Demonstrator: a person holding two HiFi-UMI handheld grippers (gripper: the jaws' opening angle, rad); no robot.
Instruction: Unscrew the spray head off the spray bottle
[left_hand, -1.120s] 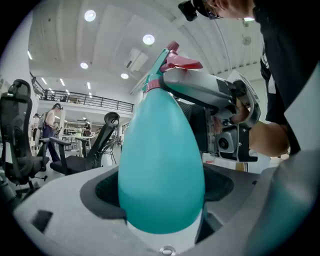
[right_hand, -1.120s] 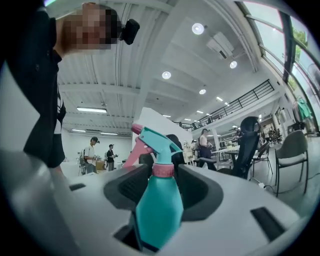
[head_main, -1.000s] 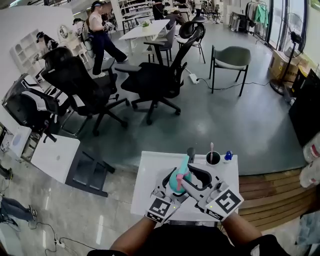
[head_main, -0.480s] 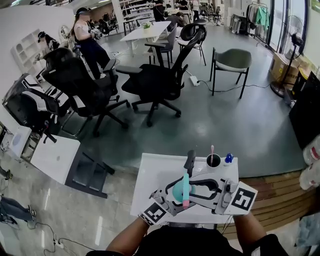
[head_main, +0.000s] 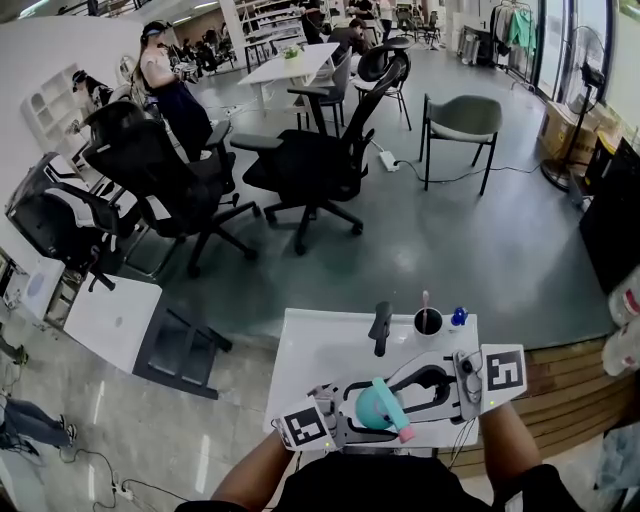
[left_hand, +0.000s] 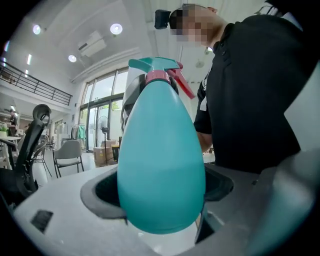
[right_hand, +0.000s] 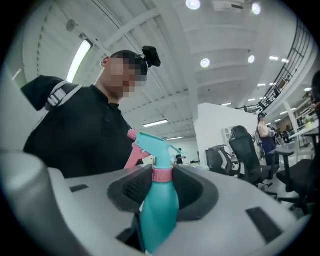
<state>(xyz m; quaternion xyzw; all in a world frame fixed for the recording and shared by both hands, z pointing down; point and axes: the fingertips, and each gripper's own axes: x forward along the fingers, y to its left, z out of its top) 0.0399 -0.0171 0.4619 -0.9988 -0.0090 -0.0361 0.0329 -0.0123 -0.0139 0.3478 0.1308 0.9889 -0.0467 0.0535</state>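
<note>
A teal spray bottle with a teal spray head and pink trigger is held in the air over the near edge of the white table, its head pointing back at the person. My left gripper is shut on the wide body of the bottle; the spray head and pink collar show beyond it. My right gripper comes in from the right. Its jaws have just been closing and now clamp the bottle neck at the pink collar, below the spray head.
At the table's far edge stand a black cup with a stick in it, a small blue item and a dark upright object. Black office chairs and people fill the floor beyond. A wooden platform lies to the right.
The bottle has tipped from upright to lying with its head toward the person. Both grippers swung apart sideways, the left marker cube going left and the right one going right.
</note>
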